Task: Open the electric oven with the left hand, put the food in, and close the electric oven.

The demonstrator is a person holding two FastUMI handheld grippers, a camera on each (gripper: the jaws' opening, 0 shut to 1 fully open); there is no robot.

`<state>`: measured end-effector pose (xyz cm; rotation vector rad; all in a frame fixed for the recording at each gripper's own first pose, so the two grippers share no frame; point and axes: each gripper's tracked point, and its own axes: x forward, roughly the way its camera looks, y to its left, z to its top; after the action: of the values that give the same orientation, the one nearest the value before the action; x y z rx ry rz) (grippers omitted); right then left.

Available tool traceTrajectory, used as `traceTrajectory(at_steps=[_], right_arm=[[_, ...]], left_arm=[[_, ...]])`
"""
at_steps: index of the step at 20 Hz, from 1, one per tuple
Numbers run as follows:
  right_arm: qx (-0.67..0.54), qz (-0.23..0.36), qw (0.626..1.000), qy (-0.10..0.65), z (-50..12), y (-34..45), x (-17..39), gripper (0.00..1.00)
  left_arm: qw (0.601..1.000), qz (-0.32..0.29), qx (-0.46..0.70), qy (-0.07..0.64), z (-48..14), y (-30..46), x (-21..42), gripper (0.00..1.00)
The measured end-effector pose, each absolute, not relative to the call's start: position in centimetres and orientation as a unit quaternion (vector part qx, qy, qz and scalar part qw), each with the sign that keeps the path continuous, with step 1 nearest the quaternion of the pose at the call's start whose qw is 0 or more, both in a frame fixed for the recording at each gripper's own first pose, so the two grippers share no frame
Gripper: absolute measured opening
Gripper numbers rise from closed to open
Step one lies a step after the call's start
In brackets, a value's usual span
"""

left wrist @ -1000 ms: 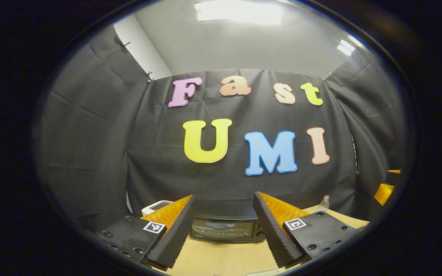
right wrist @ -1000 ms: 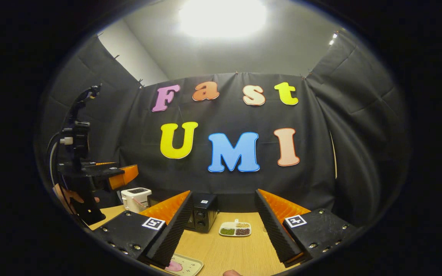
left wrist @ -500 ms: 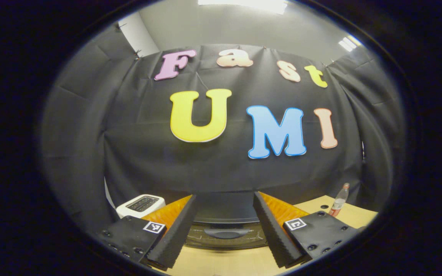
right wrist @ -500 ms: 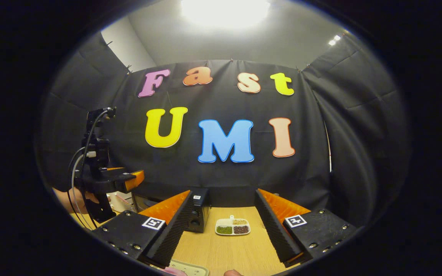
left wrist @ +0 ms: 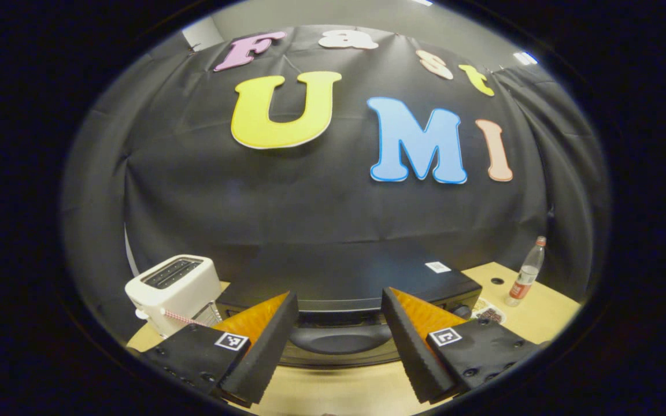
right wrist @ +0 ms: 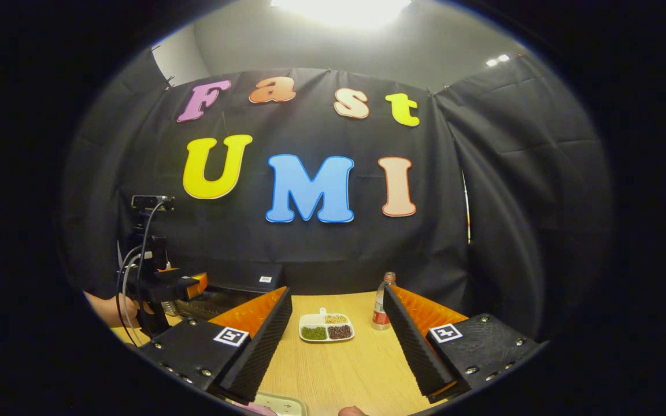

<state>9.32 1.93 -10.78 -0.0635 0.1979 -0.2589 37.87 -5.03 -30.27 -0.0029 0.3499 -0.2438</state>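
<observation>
The black electric oven [left wrist: 362, 277] stands close in front of my left gripper [left wrist: 337, 370], its door closed. The door's handle [left wrist: 339, 339] lies just beyond and between the two open fingers, which do not touch it. In the right gripper view the oven [right wrist: 240, 286] sits at the left, and a hand [right wrist: 107, 306] holds the left gripper [right wrist: 185, 284] up to its front. My right gripper [right wrist: 336, 352] is open over the wooden table [right wrist: 344, 370] with nothing between its fingers. A pale tray [right wrist: 278, 403] with something pink on it peeks in at the bottom edge.
A white toaster [left wrist: 174, 289] stands left of the oven. A plastic bottle [right wrist: 379, 309] and a divided dish of beans [right wrist: 326, 327] sit on the table right of the oven. Black cloth walls close in the back and the sides.
The left gripper has moved down and in towards the oven, whose handle now sits large between its fingers. The right gripper view has shifted, bringing the bottle into sight. Both grippers stayed open.
</observation>
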Motion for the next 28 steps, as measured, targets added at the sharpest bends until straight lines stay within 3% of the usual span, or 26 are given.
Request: traceTrajectory(at_steps=[11, 28], right_arm=[[-0.042, -0.173, 0.980, 0.091, -10.0, 0.0, 7.9, 0.98], [-0.040, -0.119, 0.987, 0.102, -9.6, 0.1, 5.2, 0.98]], left_arm=[[0.977, -0.114, 0.021, 0.179, -32.8, -4.9, 37.0, 0.98], [0.966, -0.090, 0.040, 0.238, -37.5, -3.0, 25.9, 1.00]])
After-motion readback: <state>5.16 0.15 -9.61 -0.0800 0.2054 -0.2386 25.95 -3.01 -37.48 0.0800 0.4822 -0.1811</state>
